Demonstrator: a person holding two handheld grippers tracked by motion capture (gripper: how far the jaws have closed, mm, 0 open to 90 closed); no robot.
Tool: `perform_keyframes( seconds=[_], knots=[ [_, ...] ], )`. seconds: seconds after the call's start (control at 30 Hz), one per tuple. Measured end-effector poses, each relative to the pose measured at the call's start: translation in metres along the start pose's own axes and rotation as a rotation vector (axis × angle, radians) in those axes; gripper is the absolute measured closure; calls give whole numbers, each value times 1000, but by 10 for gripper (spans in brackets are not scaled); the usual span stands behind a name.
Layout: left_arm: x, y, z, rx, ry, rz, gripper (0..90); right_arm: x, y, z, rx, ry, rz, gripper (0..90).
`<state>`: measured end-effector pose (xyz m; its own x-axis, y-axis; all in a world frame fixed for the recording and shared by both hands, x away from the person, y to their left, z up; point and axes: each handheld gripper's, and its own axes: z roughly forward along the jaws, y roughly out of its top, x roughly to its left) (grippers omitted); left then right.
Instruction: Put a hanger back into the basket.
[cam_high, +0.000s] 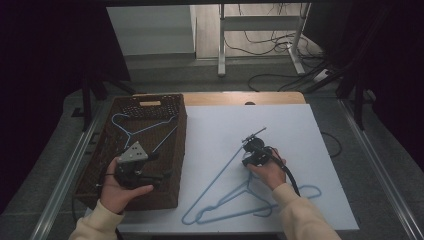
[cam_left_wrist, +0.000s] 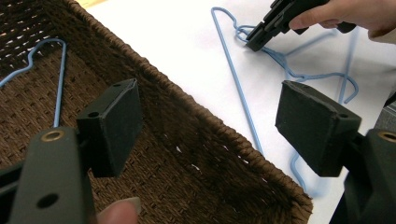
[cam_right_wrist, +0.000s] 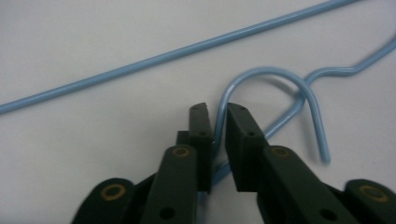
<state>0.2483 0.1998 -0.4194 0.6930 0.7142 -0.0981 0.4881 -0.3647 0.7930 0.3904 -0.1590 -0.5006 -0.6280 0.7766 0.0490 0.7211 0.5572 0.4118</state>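
A brown wicker basket (cam_high: 95, 155) stands at the left with one blue wire hanger (cam_high: 131, 131) lying inside it. My left gripper (cam_high: 159, 166) hovers open over the basket's near right corner, nothing between its jaws. In the left gripper view the left gripper (cam_left_wrist: 215, 116) spans the basket rim (cam_left_wrist: 187, 102). Overlapping blue hangers (cam_high: 225, 200) lie on the white board (cam_high: 280, 125). My right gripper (cam_high: 248, 161) is down at their hooks. In the right gripper view the right gripper (cam_right_wrist: 218, 112) pinches the wire just below a hook (cam_right_wrist: 275, 74).
A long straight hanger wire (cam_right_wrist: 140, 65) runs across the board past the right gripper. The board's far half is bare. A wooden table edge (cam_high: 240, 97) shows behind it, with metal legs and cables (cam_high: 270, 45) on the floor beyond.
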Motion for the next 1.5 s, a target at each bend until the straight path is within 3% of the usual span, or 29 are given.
perform_keyframes(
  seconds=[0.07, 0.13, 0.33, 0.57, 0.83, 0.93, 1.0, 1.07, 1.27, 1.5],
  knots=[
    [-1, 0, 0, 0, -2, 4, 230, 0, -1, -2, -14, 36, 10, 851],
    [-3, 1, 0, -1, -6, 7, 231, 2, -1, -7, -25, 19, -6, 847],
    [-13, 5, 2, -2, -25, 24, 231, 1, -5, -29, -118, 96, 48, 861],
    [-39, 19, 22, 27, -94, 56, 230, 2, -13, -54, -211, 132, 61, 862],
    [-73, 29, 67, 145, -227, 30, 240, -1, -16, -62, -247, 167, 77, 862],
    [-84, 32, 85, 187, -253, 50, 243, 0, -16, -64, -253, 179, 77, 862],
    [-90, 33, 97, 205, -275, 39, 247, 0, -16, -65, -258, 183, 76, 862],
    [-92, 34, 103, 216, -284, 37, 249, 0, -17, -66, -260, 186, 76, 862],
    [-100, 32, 145, 297, -304, -5, 330, 0, -18, -69, -274, 214, 82, 862],
    [-102, 28, 175, 362, -321, -9, 515, 2, -18, -71, -286, 248, 84, 862]
  ],
)
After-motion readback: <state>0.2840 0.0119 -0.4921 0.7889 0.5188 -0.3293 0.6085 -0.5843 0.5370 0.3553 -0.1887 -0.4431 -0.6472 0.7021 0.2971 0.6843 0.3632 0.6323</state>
